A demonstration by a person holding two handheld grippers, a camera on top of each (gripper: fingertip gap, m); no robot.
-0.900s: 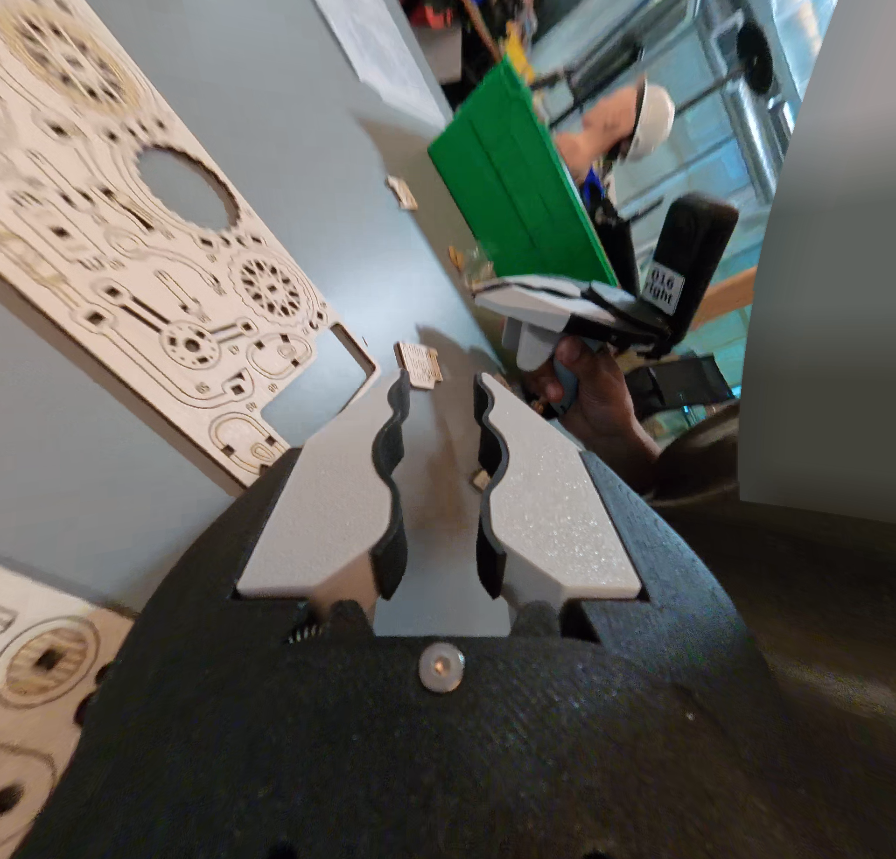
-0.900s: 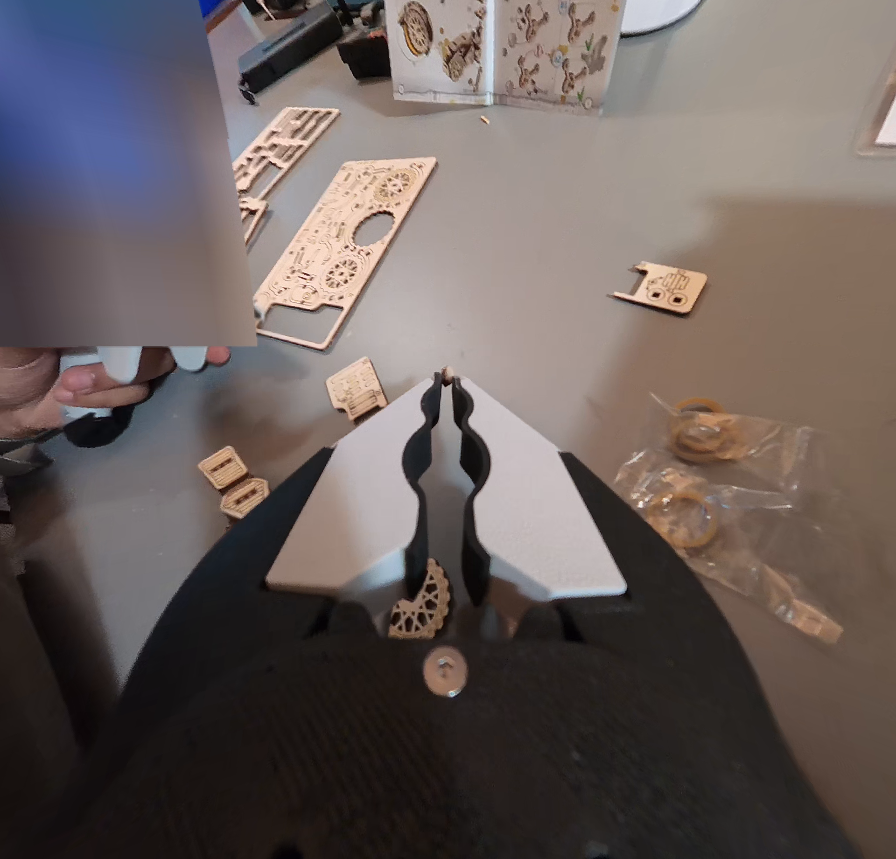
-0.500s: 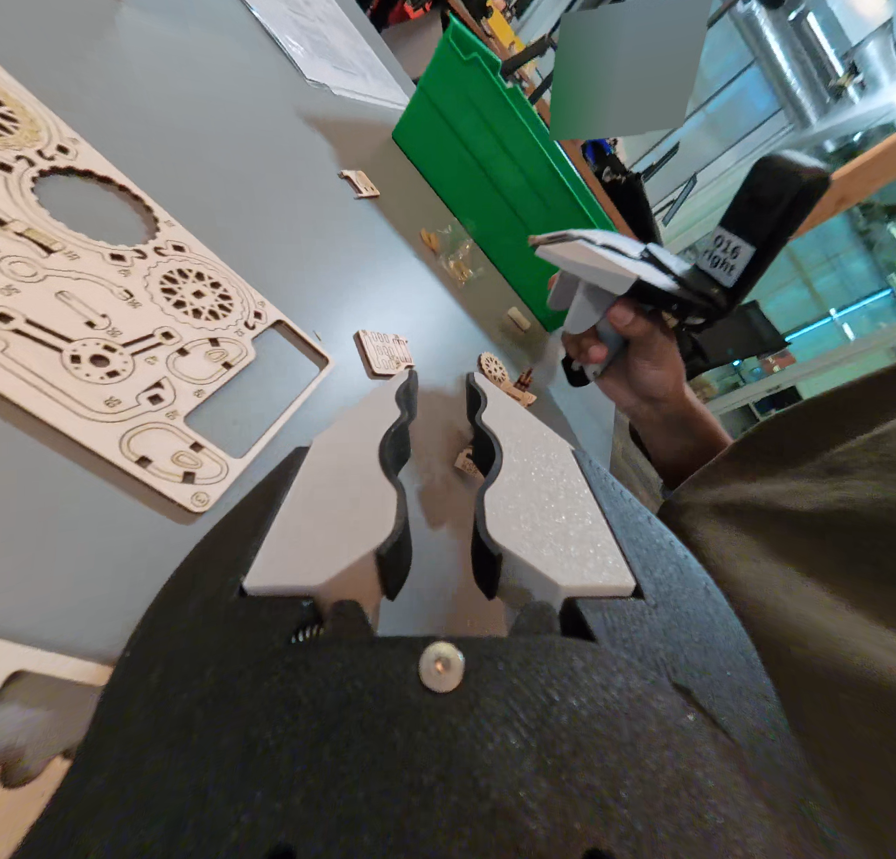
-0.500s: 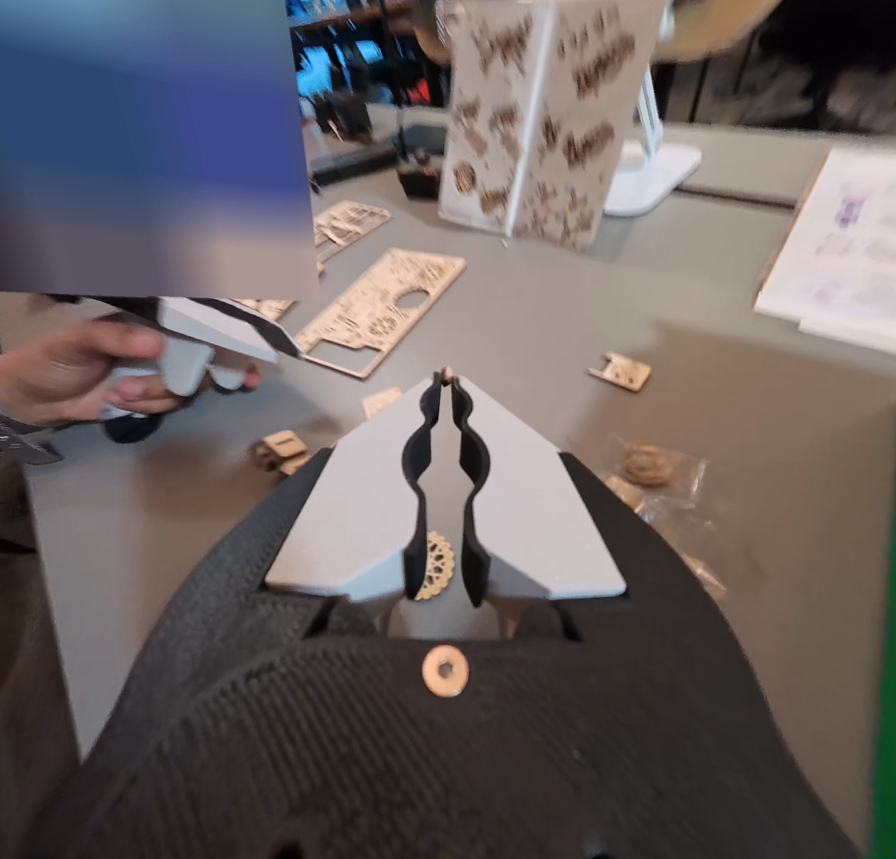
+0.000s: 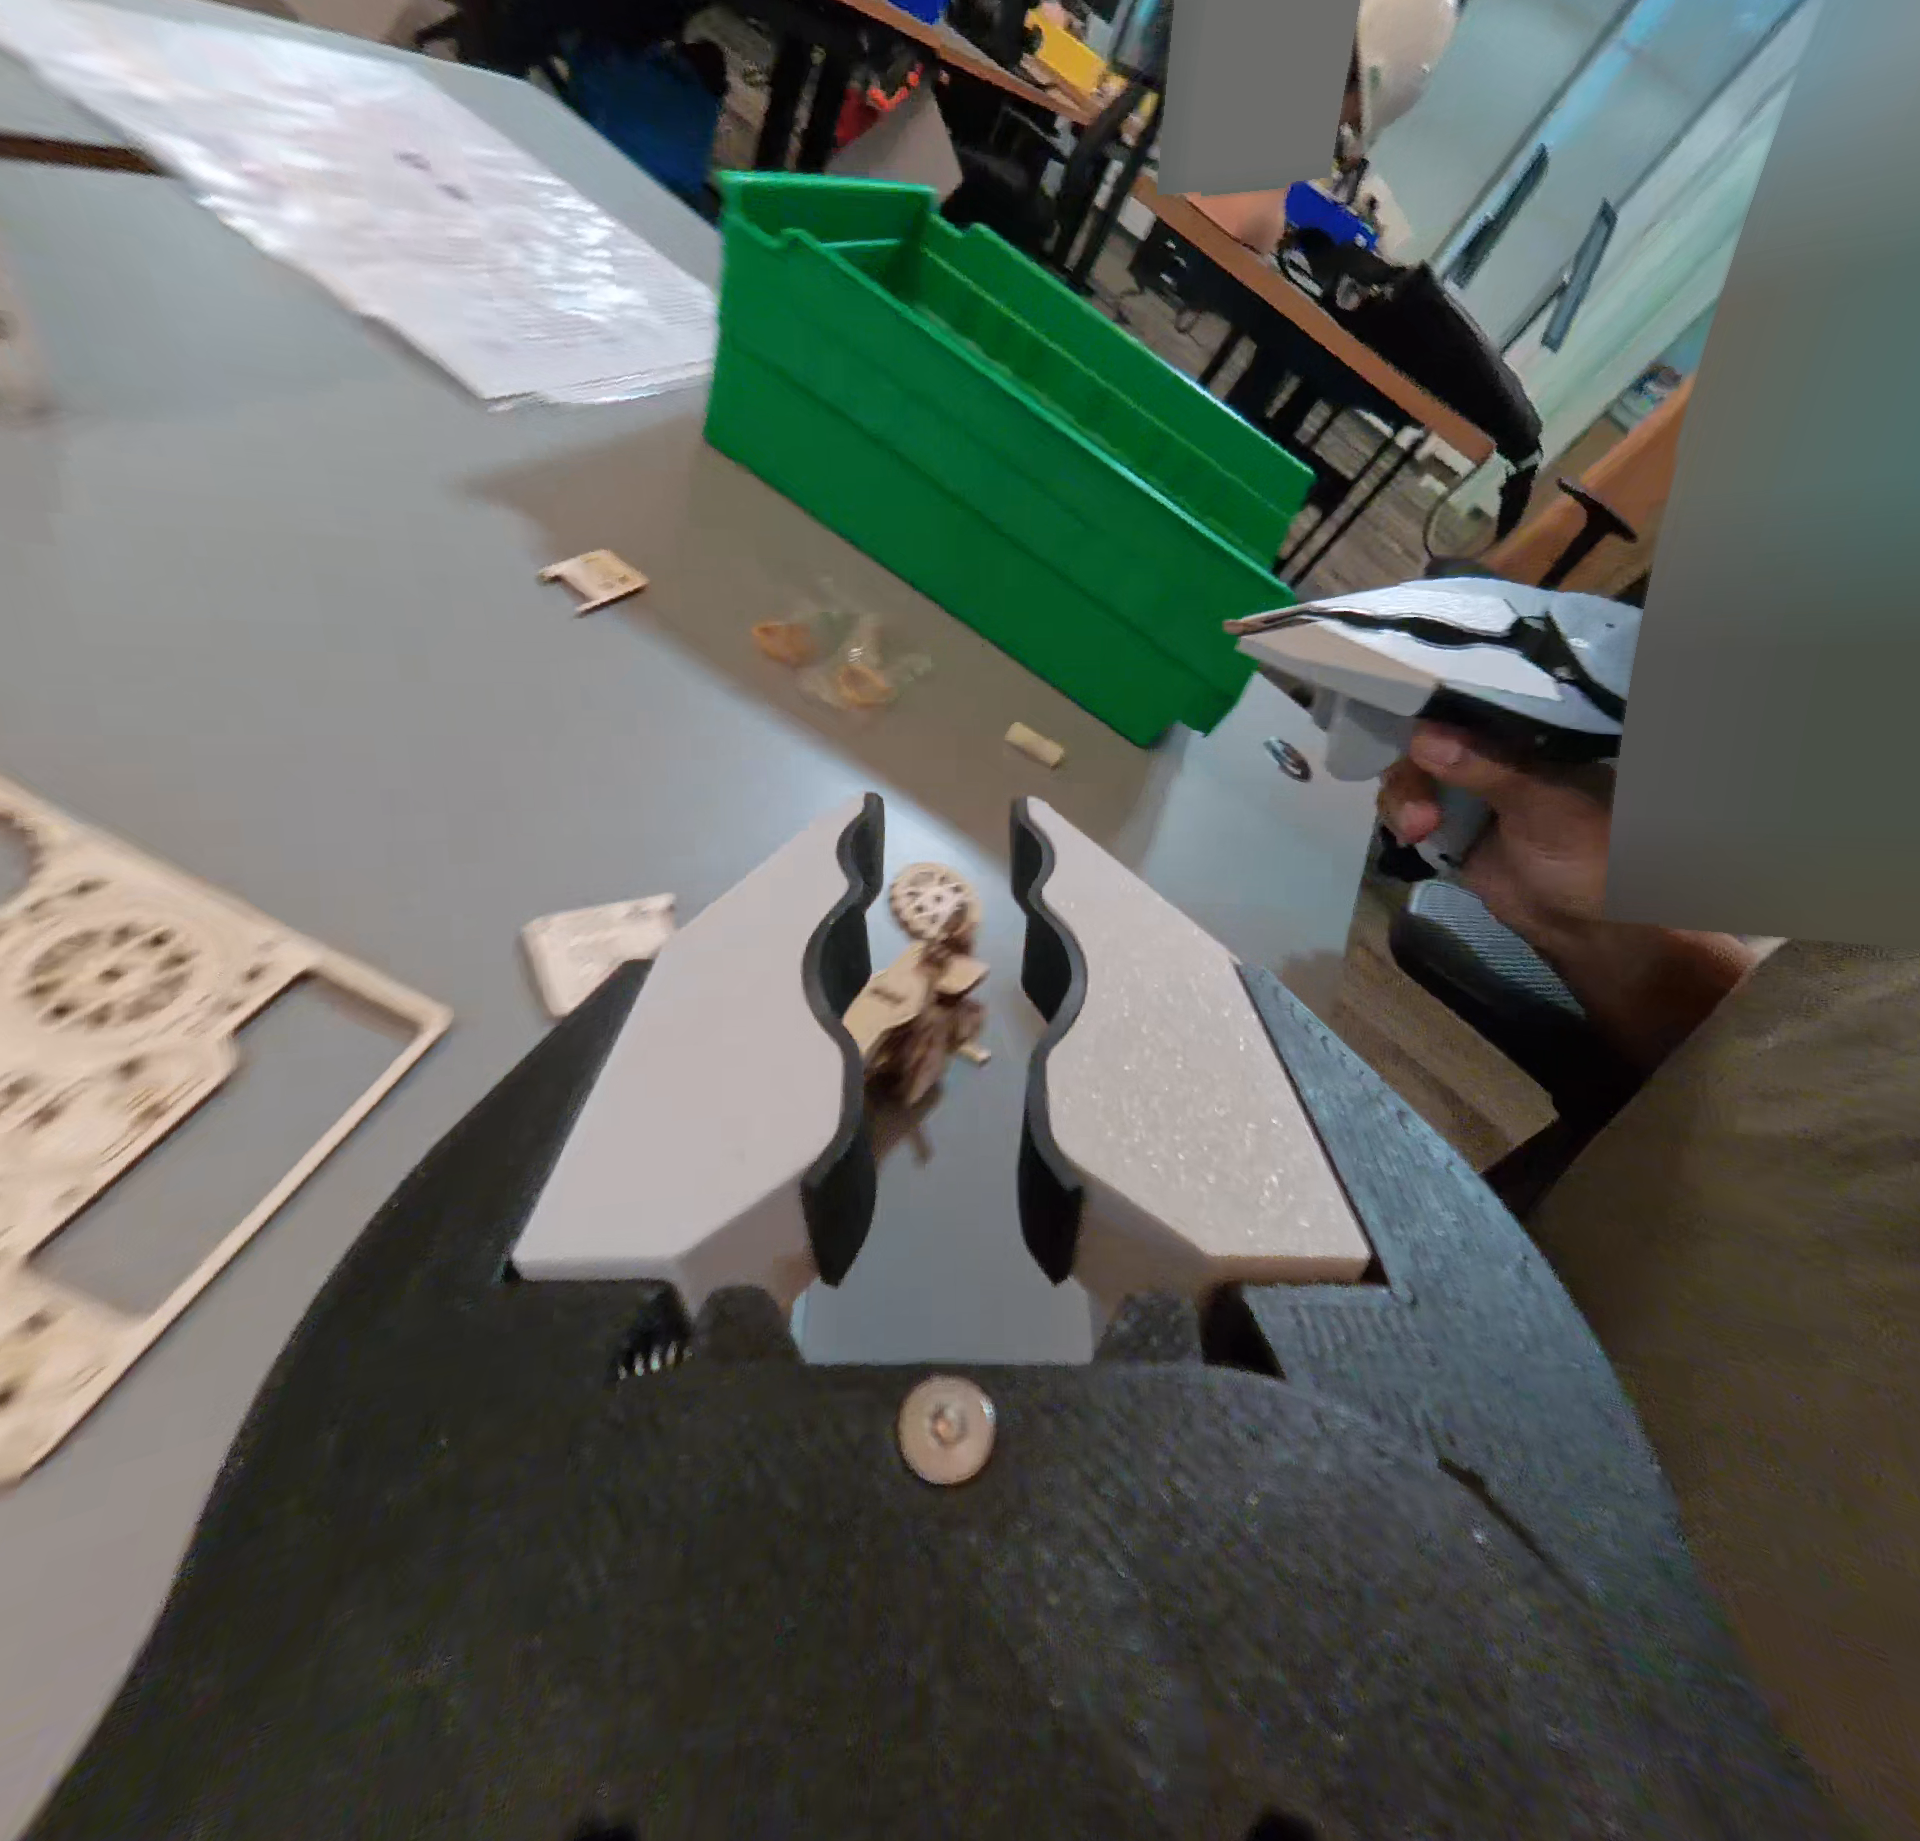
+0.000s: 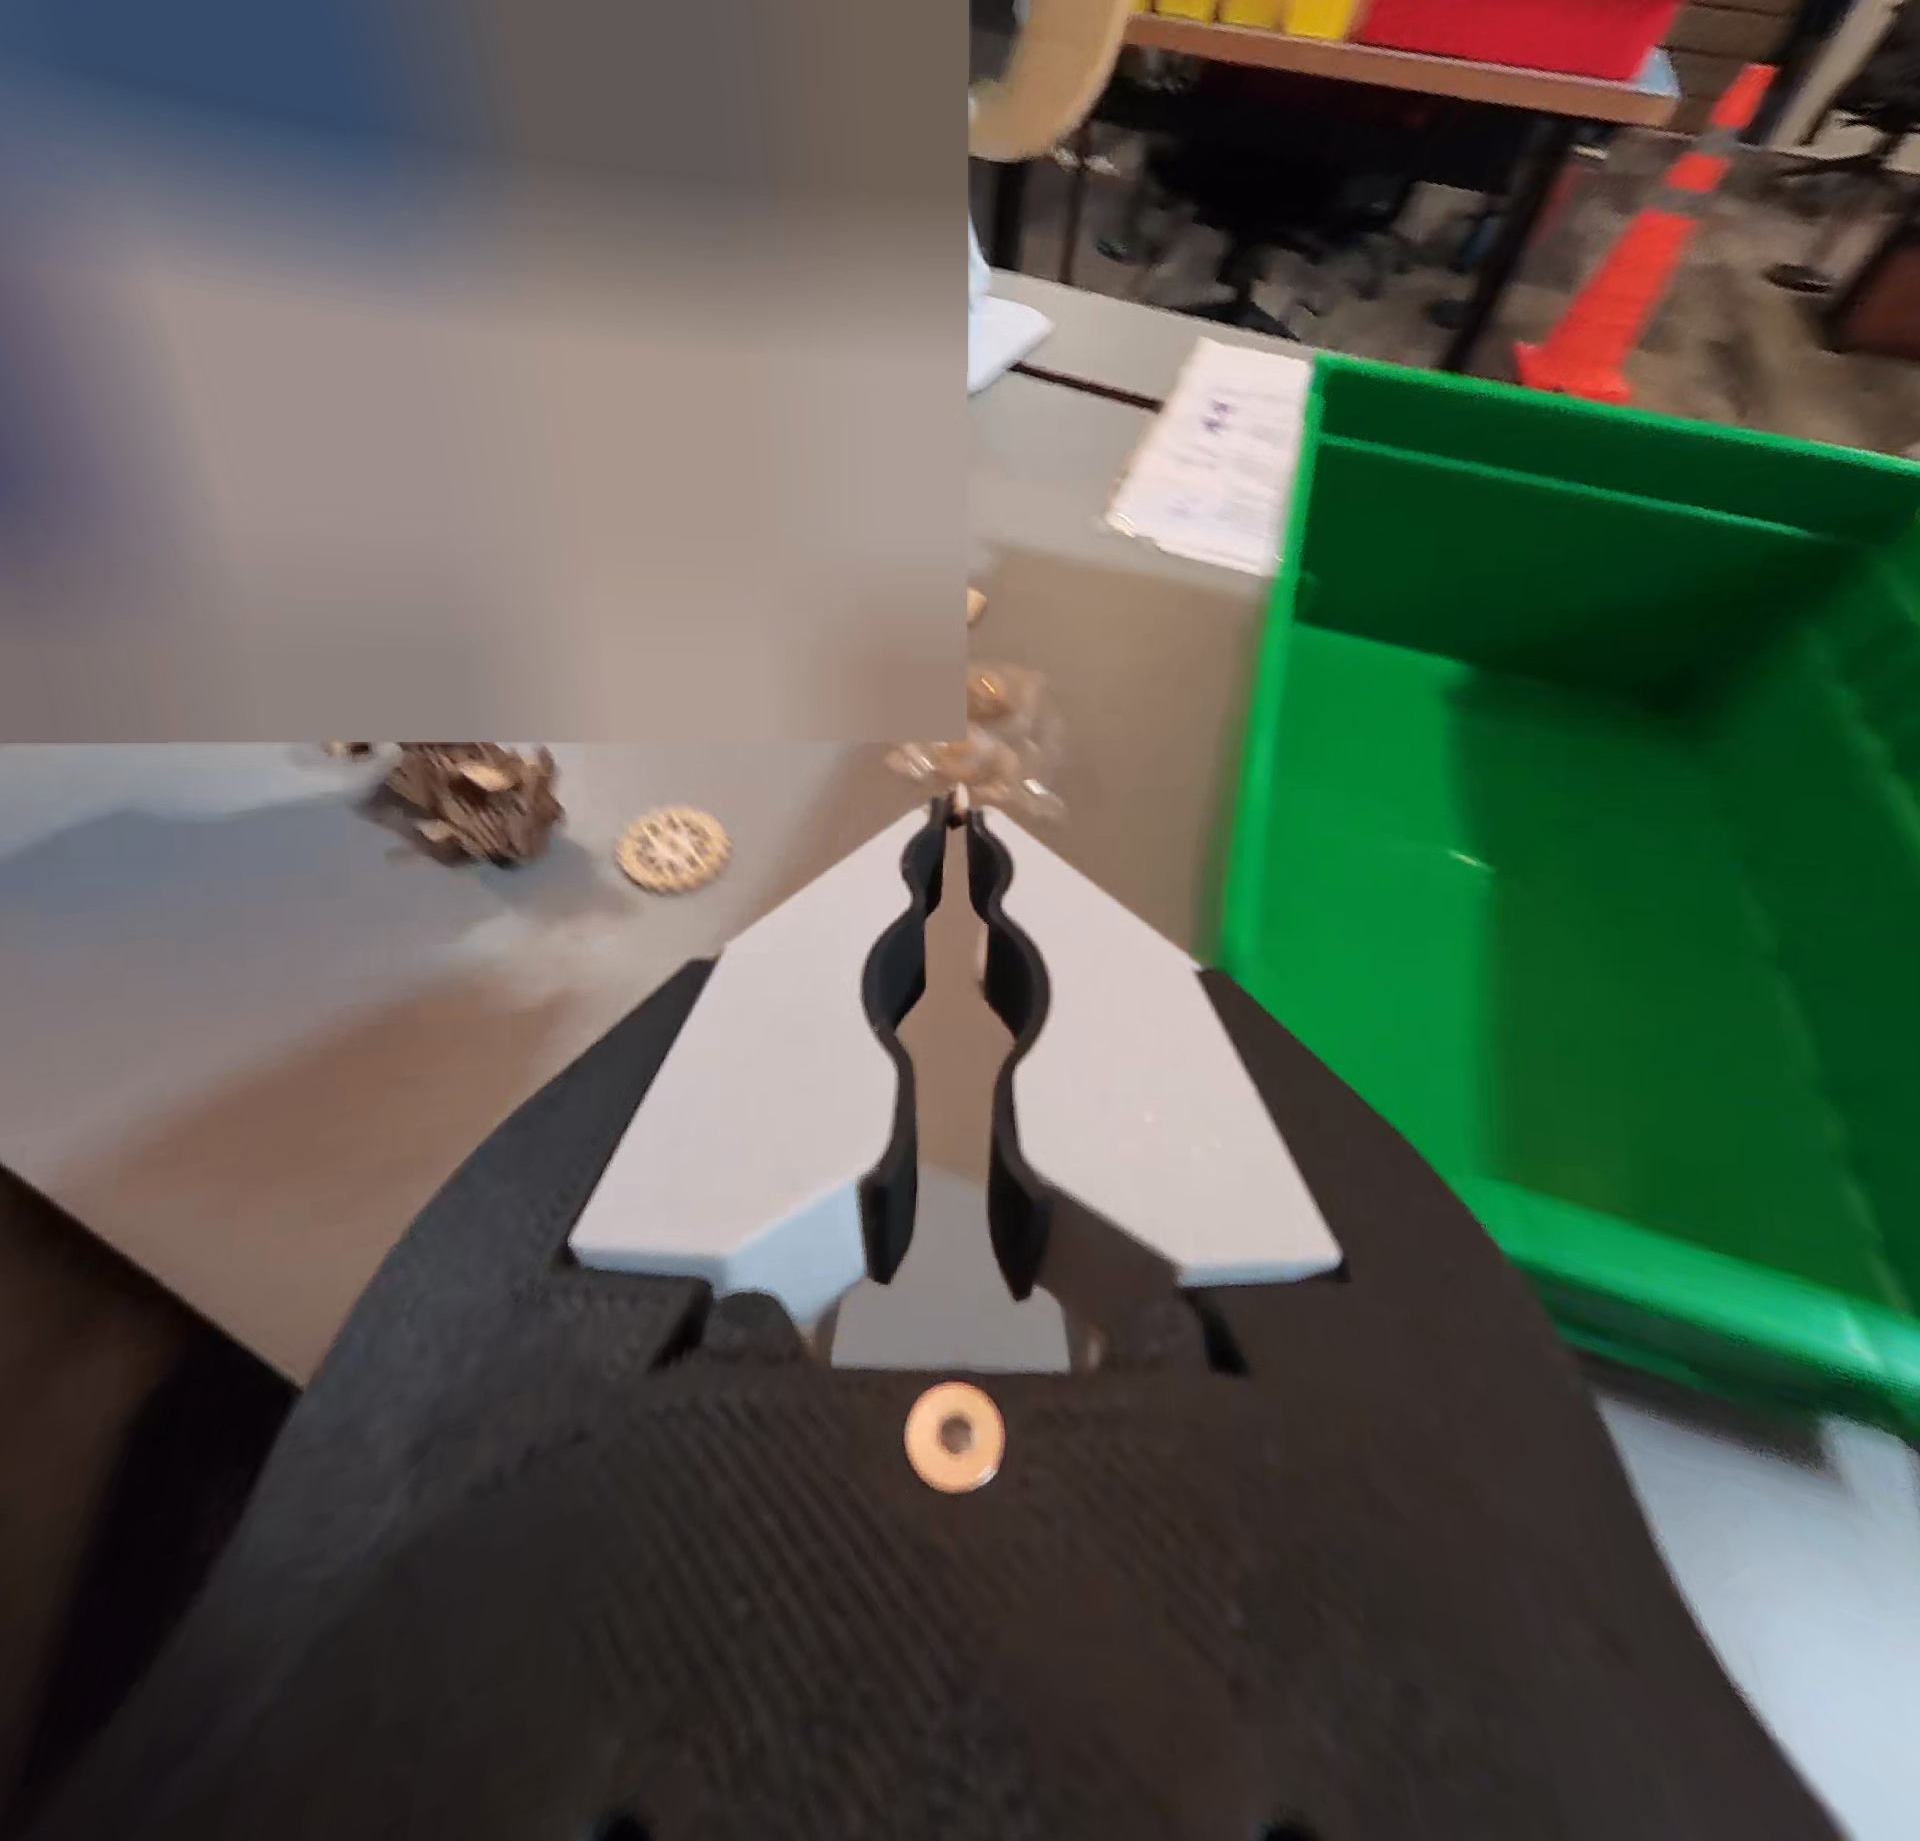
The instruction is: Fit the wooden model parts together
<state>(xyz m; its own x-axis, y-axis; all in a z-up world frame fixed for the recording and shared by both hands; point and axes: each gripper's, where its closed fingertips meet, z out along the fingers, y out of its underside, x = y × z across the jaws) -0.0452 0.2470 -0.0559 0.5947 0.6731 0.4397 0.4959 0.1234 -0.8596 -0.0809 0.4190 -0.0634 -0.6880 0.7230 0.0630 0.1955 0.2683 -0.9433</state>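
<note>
even indoor light, fairly bright; daylight from windows at upper right of left wrist view. soft shadow beside the green bin (image 5: 997, 461) on the desk (image 5: 312, 648). right wrist view motion-blurred, background smeared. strong wide-angle bending at edges. paper sheets (image 5: 395, 222) glare, blurred.

My left gripper (image 5: 943, 835) has matt, grainy pale-grey fingers (image 5: 1164, 1053) with smooth black liners on a rough, woven-textured black body, fixed by a shiny metal screw (image 5: 945, 1428). Under it I see a matt grey table (image 5: 312, 648), pale laser-cut wood in the sheet (image 5: 135, 1043) and gear (image 5: 932, 896). The green bin (image 5: 987, 461) is smooth, slightly glossy plastic, the bag (image 5: 842, 648) clear film, and the paper (image 5: 395, 212) is sheathed in something shiny.
</note>
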